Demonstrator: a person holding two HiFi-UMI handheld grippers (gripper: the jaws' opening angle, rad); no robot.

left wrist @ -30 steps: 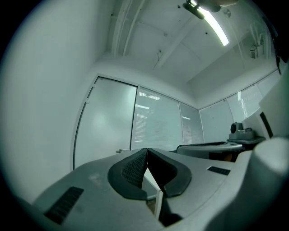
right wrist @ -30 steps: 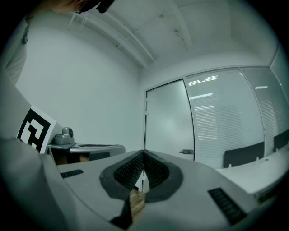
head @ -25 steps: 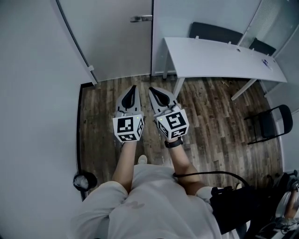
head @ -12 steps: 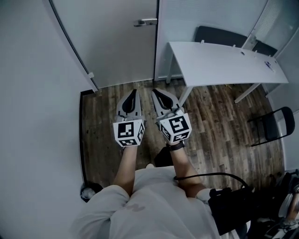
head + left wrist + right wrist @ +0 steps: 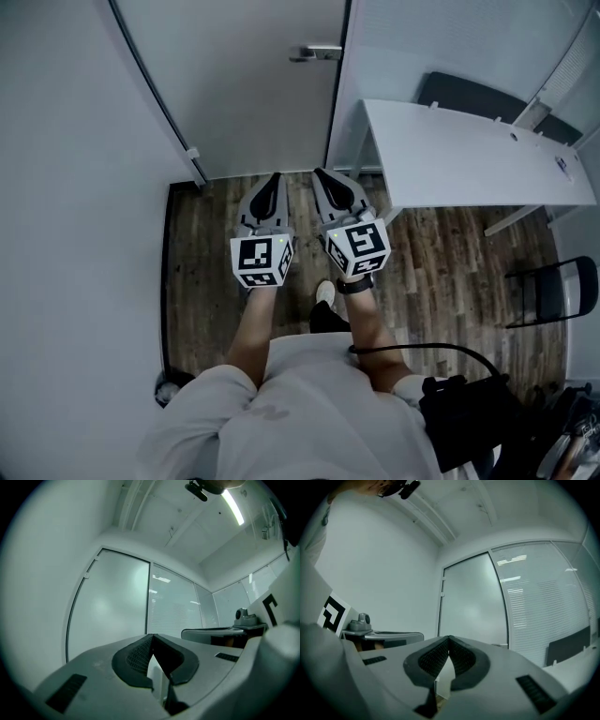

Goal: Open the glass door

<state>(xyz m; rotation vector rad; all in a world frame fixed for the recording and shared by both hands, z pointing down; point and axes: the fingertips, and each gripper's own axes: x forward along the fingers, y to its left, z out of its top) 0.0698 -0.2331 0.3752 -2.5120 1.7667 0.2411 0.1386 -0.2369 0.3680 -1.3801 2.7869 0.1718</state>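
Frosted glass door (image 5: 253,94) is straight ahead, its top cut off, and the small metal lever handle (image 5: 316,52) is barely in shot. My arms reach forward side by side over the wood-plank floor (image 5: 202,281). Left gripper (image 5: 271,178) and right gripper (image 5: 321,173) are both pinched together, empty, near the white worktop's (image 5: 469,155) corner.

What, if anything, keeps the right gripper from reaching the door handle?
Probably nothing, so yes, once you step closer: only floor lies between the right gripper and the door handle, and the desk stands off to the right. The jaws are shut, so open them first.
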